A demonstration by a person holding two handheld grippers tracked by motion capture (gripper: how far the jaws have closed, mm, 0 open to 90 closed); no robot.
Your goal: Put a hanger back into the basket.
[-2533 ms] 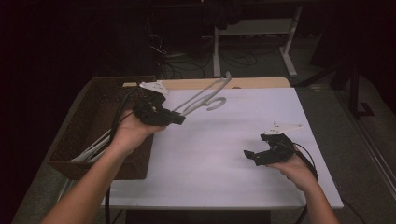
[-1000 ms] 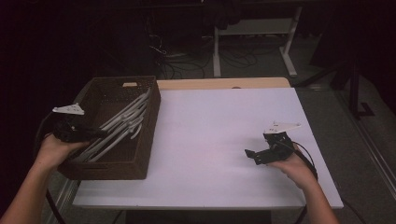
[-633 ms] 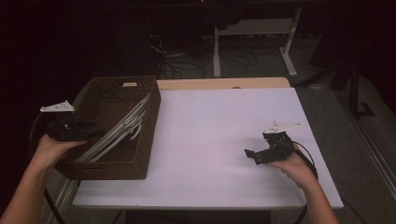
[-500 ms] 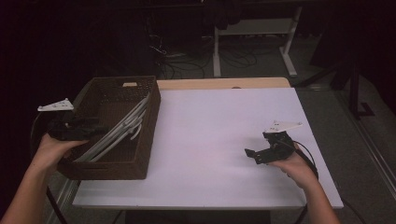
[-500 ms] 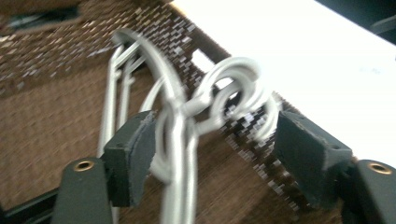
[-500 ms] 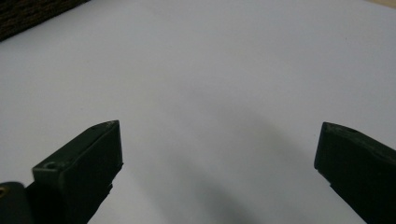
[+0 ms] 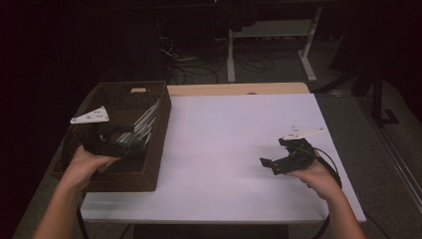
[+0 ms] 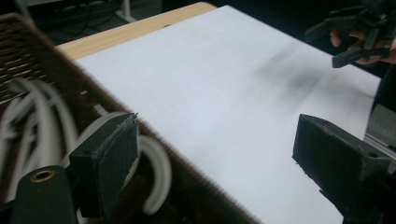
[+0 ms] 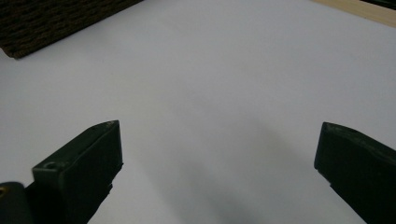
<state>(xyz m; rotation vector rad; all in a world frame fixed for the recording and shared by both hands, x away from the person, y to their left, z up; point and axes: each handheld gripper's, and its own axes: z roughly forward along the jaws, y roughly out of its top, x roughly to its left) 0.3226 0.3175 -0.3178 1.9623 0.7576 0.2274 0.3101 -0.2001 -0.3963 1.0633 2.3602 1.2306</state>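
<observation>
Nearest, the right tongs [image 7: 275, 165] hover over the white bench [image 7: 234, 149] with jaws wide apart and empty, the left tongs [image 7: 130, 142], equally spread and empty, hang over the brown woven basket [image 7: 124, 177] holding white hangers [image 7: 144, 122], a wooden strip [image 7: 239, 88] beyond.

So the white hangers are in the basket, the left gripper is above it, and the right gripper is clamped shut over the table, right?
Not quite. The right gripper is open: the right gripper view shows its jaws wide apart with bare white table between them. The rest holds: in the high view the white hangers lie in the basket and the left gripper is above it.
</observation>
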